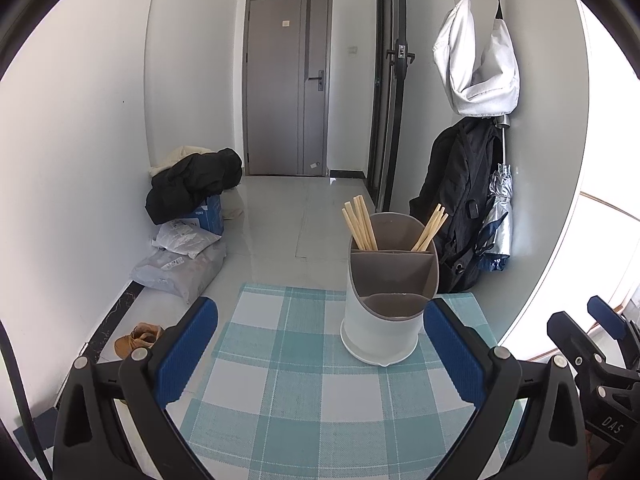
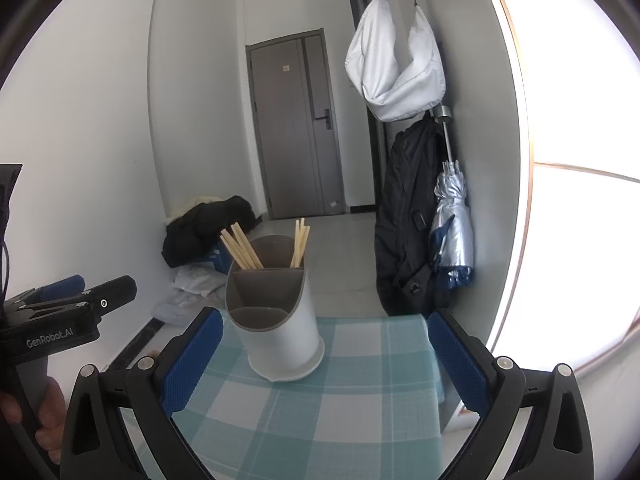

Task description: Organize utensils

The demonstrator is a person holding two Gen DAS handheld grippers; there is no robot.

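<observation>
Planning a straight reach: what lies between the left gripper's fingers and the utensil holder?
Only bare checked cloth separates the left gripper from the utensil holder, in the left wrist view.

Both hand-held grippers spread, unloaded

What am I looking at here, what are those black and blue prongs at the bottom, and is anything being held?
No robot: a person carries two handheld grabbers, each with a camera looking along its two blue-padded fingers. One picture comes from the left tool, the other from the right tool. Both are open and hold nothing. On the checked cloth stands a white utensil holder with grey compartments; wooden chopsticks lean in its rear ones, while the front ones look empty.
</observation>
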